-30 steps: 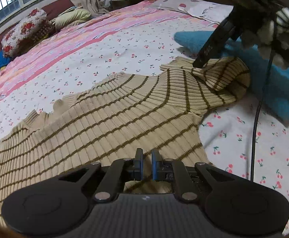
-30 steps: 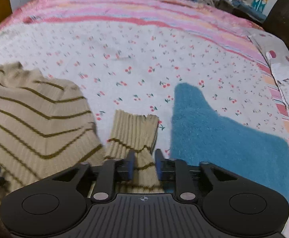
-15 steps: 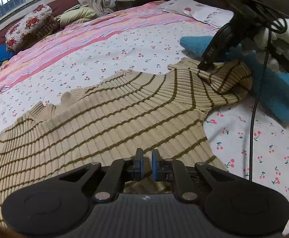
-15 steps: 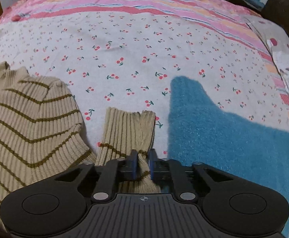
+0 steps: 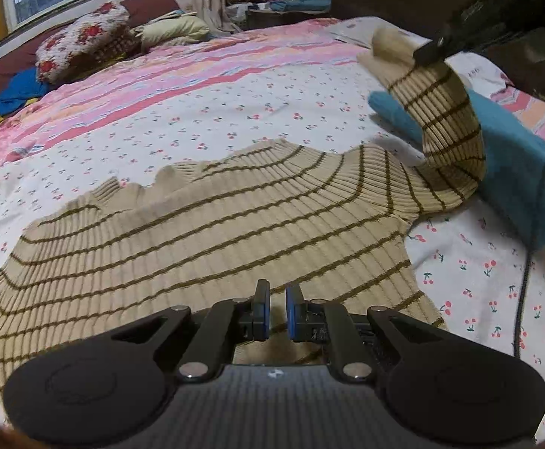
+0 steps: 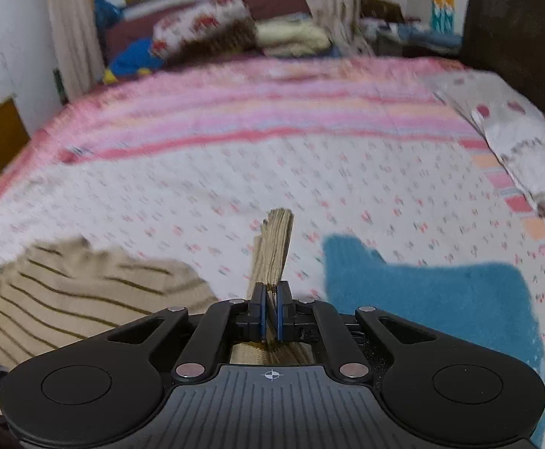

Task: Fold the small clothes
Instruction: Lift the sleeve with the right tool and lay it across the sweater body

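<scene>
A beige ribbed sweater with thin brown stripes (image 5: 205, 232) lies spread flat on the bed. My left gripper (image 5: 277, 312) hovers over its near hem with the jaws nearly closed and nothing visibly between the pads. My right gripper (image 6: 270, 316) is shut on the cuff end of the sweater's right sleeve (image 6: 274, 247) and holds it up off the bed. In the left wrist view the sleeve (image 5: 448, 123) arches upward from the shoulder to the right gripper (image 5: 428, 52) at the upper right. The sweater body also shows in the right wrist view (image 6: 81, 295).
A fuzzy blue garment (image 5: 527, 172) lies on the bed right of the sweater; it also shows in the right wrist view (image 6: 433, 307). The bedsheet (image 5: 160, 123) is white with cherries and pink stripes. Pillows (image 5: 81, 37) and a dark headboard (image 6: 519, 37) sit at the far edges. A black cable (image 5: 534, 202) hangs at right.
My right gripper closed on the sleeve cuff and lifted it off the bed, raising the sleeve into an arch. My left gripper stayed over the hem.
</scene>
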Demonstrator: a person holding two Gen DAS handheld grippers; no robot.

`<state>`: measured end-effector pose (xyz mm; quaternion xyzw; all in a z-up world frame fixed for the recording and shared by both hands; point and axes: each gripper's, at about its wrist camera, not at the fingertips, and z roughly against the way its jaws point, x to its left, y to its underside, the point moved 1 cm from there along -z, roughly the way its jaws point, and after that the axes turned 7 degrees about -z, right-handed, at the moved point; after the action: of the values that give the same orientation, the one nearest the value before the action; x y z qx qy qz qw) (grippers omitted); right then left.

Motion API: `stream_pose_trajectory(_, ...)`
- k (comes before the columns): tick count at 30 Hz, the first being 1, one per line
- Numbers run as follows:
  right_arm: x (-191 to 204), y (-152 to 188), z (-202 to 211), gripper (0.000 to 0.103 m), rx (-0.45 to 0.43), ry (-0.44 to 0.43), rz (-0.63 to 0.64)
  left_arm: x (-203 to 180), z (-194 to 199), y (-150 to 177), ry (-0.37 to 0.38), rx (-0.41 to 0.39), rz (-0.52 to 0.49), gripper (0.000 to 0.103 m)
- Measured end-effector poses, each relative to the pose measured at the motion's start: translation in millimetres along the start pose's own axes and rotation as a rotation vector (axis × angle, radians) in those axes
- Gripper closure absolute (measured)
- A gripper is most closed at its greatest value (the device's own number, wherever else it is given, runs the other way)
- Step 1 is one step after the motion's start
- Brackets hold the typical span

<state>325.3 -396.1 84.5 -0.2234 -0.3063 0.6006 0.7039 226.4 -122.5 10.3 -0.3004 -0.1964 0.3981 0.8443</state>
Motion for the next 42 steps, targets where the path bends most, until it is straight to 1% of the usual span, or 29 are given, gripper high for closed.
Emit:
stream_pose_trajectory(3,27,-5,19,0.099,-0.041,-0.043,0.021,10,8,6,-0.02,-0.011,0.023,0.084)
stream_pose_trajectory(6,59,-9,29,0.099,-0.062,-0.093,0.03,22,18,15,-0.037,-0.018,0.051,0.084)
stream_pose_trajectory(9,98,-6,26,0.099,-0.068,-0.15,0.042,35,29,28,-0.056,-0.021,0.078,0.084)
stream_pose_trajectory(13,154,6,9,0.099,-0.044,-0.225,0.069,54,44,53,-0.087,-0.015,0.114,0.084)
stream_pose_trajectory(17,206,34,-16,0.099,-0.027,-0.244,0.111,71,58,81,-0.121,0.003,0.148,0.084)
stream_pose_trajectory(20,240,63,-41,0.098,0.021,-0.266,0.139,85,66,102,-0.135,0.015,0.179,0.084)
stream_pose_trajectory(22,259,83,-58,0.096,0.078,-0.277,0.172,91,71,114,-0.141,0.019,0.195,0.084)
stream_pose_trajectory(23,266,92,-63,0.091,0.103,-0.281,0.18,94,73,119,-0.143,0.019,0.201,0.084)
stream_pose_trajectory(25,278,110,-68,0.091,0.145,-0.296,0.21,99,77,128,-0.149,0.017,0.21,0.084)
stream_pose_trajectory(27,284,120,-65,0.091,0.161,-0.307,0.236,103,79,135,-0.15,0.013,0.223,0.084)
stream_pose_trajectory(30,279,122,-56,0.091,0.161,-0.32,0.241,108,82,142,-0.145,0.006,0.248,0.084)
stream_pose_trajectory(32,272,119,-49,0.091,0.145,-0.326,0.256,110,82,146,-0.142,0.0,0.26,0.084)
stream_pose_trajectory(36,266,117,-47,0.089,0.111,-0.252,0.357,113,81,148,-0.132,-0.006,0.286,0.084)
stream_pose_trajectory(40,272,126,-50,0.089,0.129,-0.255,0.443,114,81,148,-0.133,-0.007,0.278,0.084)
stream_pose_trajectory(41,276,131,-50,0.086,0.127,-0.258,0.479,115,80,148,-0.135,-0.005,0.277,0.084)
stream_pose_trajectory(42,281,136,-50,0.079,0.124,-0.263,0.517,116,79,148,-0.136,-0.002,0.277,0.084)
